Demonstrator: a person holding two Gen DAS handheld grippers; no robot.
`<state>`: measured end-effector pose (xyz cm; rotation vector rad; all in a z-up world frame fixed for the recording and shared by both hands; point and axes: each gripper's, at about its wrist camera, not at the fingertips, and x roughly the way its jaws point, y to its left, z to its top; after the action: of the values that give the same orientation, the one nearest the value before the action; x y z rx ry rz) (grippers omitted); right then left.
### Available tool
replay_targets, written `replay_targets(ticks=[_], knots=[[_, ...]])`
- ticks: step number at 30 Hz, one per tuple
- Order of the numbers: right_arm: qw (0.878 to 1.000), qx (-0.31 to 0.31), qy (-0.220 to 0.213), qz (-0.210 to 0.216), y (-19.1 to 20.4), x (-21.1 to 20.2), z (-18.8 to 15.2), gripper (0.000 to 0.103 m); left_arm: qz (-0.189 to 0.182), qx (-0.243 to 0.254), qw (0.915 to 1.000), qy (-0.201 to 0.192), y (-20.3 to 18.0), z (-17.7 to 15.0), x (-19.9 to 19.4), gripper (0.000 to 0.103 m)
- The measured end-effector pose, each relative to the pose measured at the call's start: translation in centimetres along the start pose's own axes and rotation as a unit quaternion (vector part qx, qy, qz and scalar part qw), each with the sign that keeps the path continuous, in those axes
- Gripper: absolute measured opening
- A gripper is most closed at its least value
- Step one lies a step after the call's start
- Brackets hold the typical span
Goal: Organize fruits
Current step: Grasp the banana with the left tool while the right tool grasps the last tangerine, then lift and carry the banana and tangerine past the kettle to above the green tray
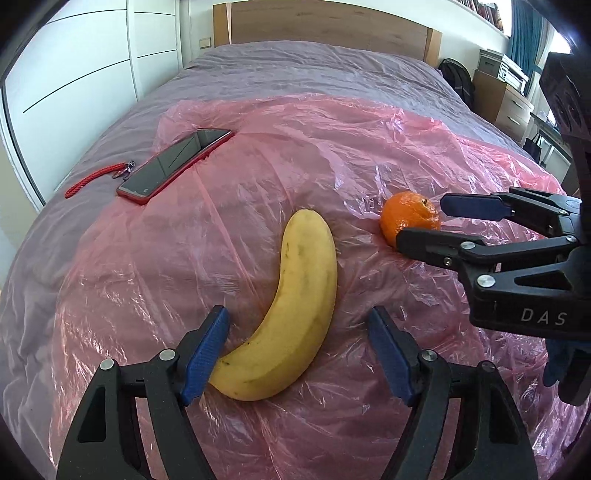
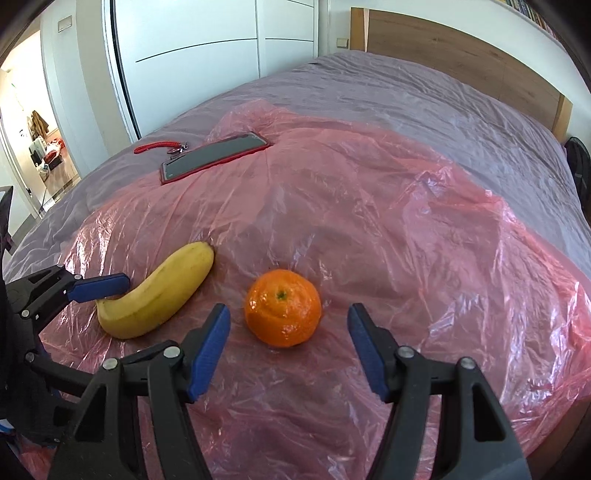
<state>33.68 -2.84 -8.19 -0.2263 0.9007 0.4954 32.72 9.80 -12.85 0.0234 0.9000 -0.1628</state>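
A yellow banana (image 1: pixel 291 310) lies on pink plastic sheeting (image 1: pixel 258 155) over a bed. My left gripper (image 1: pixel 299 350) is open, and its blue pads stand either side of the banana's near end. An orange (image 1: pixel 408 218) lies to the right of the banana. My right gripper (image 1: pixel 424 221) is open, one finger each side of the orange. In the right wrist view the orange (image 2: pixel 282 314) sits just ahead of my open right gripper (image 2: pixel 290 347). The banana (image 2: pixel 159 295) lies to its left, with my left gripper (image 2: pixel 99 306) at its end.
A phone in a red case (image 1: pixel 173 166) with a red lanyard (image 1: pixel 92 179) lies at the far left on the grey bedspread (image 1: pixel 314 70). A wooden headboard (image 1: pixel 325 26) stands behind. White wardrobe doors (image 2: pixel 207 55) stand to the left. Drawers (image 1: pixel 509 107) stand at the right.
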Motion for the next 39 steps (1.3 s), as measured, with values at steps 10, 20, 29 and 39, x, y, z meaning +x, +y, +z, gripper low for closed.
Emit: replay_targets(ticks=[10, 20, 29, 39], knots=[[1.0, -0.008, 0.017, 0.009, 0.8, 2.4, 0.2, 0.058, -0.001, 0.014, 0.9998, 0.011, 0.0, 0.3, 1.2, 0.06], [1.0, 0.005, 0.02, 0.023, -0.2, 2.8, 0.2, 0.031, -0.01, 0.016, 0.9996, 0.019, 0.3, 0.5, 1.7, 0.039], [0.999, 0.026, 0.01, 0.043, -1.1, 1.6, 0.7, 0.03, -0.021, 0.001, 0.9997, 0.015, 0.7, 1.0, 1.0, 0.028], [0.999, 0.037, -0.006, 0.04, -1.8, -1.1, 0.7, 0.03, -0.037, -0.039, 0.9985, 0.007, 2.1, 1.2, -0.3, 0.028]])
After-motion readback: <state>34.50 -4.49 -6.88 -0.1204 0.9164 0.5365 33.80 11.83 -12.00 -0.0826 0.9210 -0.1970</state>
